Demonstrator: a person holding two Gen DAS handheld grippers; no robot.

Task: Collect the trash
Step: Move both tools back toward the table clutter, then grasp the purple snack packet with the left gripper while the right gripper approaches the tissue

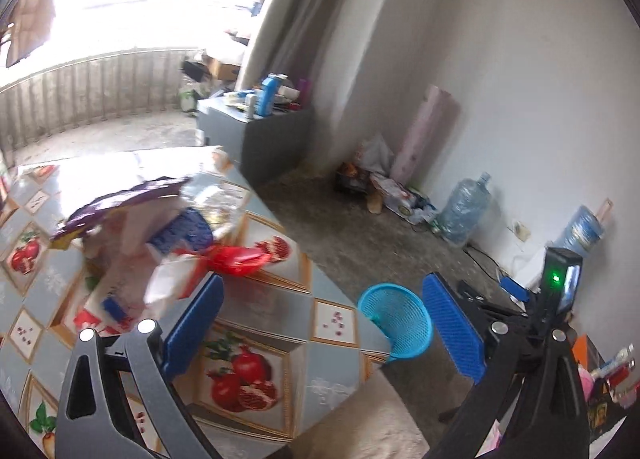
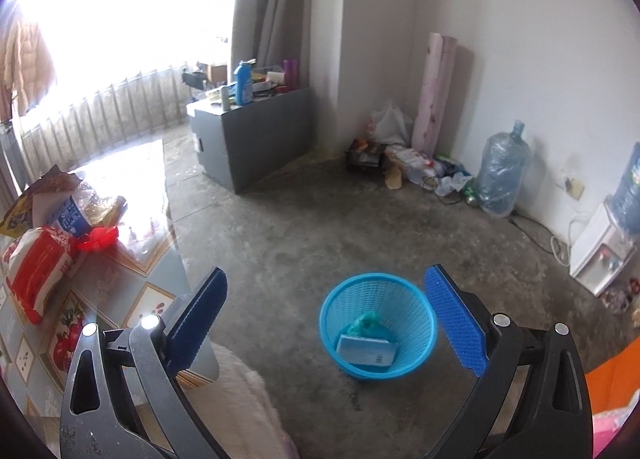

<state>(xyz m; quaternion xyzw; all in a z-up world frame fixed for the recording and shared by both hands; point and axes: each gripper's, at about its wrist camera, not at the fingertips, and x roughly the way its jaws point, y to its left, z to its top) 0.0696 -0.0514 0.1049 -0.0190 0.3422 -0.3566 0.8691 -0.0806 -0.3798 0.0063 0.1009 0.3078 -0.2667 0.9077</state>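
Note:
A blue mesh trash basket (image 2: 378,329) stands on the concrete floor; a light blue box (image 2: 366,351) and a green crumpled bag (image 2: 364,323) lie inside it. My right gripper (image 2: 320,323) is open and empty, above and in front of the basket. My left gripper (image 1: 320,323) is open and empty over the table's near corner. The trash pile (image 1: 160,235) lies on the patterned table (image 1: 256,311): purple wrapper, blue-and-white packet, red plastic bag (image 1: 236,259), red-and-white packet (image 2: 38,271). The basket (image 1: 396,323) also shows in the left wrist view beyond the table edge.
A grey cabinet (image 2: 248,139) with bottles on top stands by the curtain. Clutter, a pink roll (image 2: 434,91) and a large water jug (image 2: 502,171) line the far wall. A white dispenser (image 2: 600,255) stands at right. A white cushion (image 2: 248,415) lies below the table corner.

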